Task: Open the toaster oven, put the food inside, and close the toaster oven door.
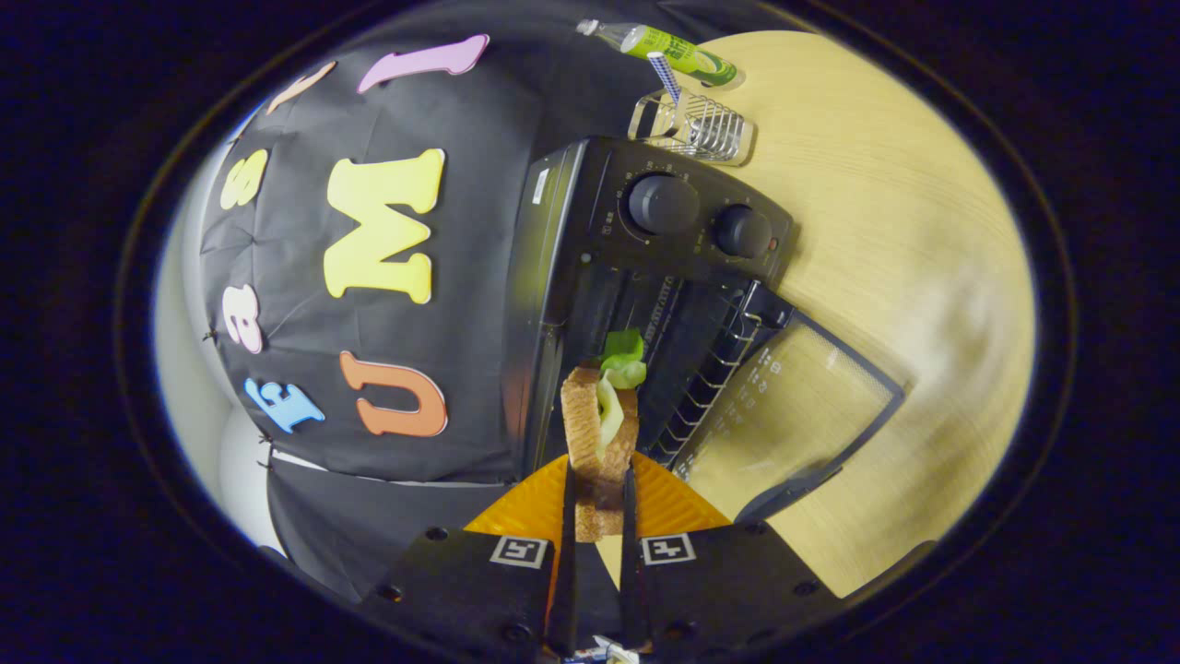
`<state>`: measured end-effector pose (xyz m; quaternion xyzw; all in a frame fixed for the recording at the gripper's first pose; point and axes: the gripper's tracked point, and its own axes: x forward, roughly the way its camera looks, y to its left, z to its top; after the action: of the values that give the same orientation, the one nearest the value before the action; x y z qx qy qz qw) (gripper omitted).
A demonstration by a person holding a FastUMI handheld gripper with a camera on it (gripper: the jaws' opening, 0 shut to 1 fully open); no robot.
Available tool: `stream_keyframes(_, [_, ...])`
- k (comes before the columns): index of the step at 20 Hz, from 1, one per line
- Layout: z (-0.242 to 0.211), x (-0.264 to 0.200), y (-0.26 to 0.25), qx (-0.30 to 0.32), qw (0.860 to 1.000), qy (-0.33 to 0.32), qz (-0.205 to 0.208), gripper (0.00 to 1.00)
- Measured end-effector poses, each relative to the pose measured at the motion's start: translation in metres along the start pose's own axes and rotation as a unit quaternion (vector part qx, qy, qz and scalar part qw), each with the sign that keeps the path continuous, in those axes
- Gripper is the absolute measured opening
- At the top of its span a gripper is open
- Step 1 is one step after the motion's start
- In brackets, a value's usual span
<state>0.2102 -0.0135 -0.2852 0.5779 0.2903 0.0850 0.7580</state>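
Brown bread and green lettuce make up the sandwich (599, 433) that the claw (597, 489) pinches, one finger pressed against each slice, so that the food stands on edge between them and reaches out past the fingertips. A leaf of lettuce (623, 358) sticks out of the far end of the sandwich, toward the mouth of the toaster oven (645, 267).

Just ahead of the fingers the black toaster oven stands on the pale wooden worktop (903, 277), appearing tilted in this rolled view. Its door (793, 415) is swung fully open, the glass pane lying out over the worktop with a handle along its far edge. A wire rack (710, 369) shows inside the open cavity, and the sandwich's far end sits right at the opening, whether already inside or only in front of it I cannot tell. Two dark knobs (662, 204) sit side by side on the control panel next to the cavity.

Beyond the oven, a small wire rack holder (705, 129) with a striped stick in it stands on the worktop, and a green-labelled bottle (668, 48) lies just past that.
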Motion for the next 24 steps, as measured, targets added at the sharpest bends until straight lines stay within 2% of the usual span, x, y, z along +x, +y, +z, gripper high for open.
stream_keyframes(10, [0.032,0.069,-0.017,0.079,0.992,-0.094,0.031,0.24])
stream_keyframes(16, [0.028,0.094,-0.022,0.060,0.992,-0.106,0.011,0.24])
stream_keyframes(18, [0.024,0.096,-0.025,0.052,0.993,-0.103,-0.007,0.27])
stream_keyframes(20, [0.019,0.095,-0.031,0.017,0.994,-0.099,-0.049,0.32])
stream_keyframes(23, [0.005,0.097,-0.031,-0.016,0.993,-0.073,-0.087,0.53])
stream_keyframes(24, [0.001,0.097,-0.028,-0.025,0.993,-0.062,-0.092,0.55])
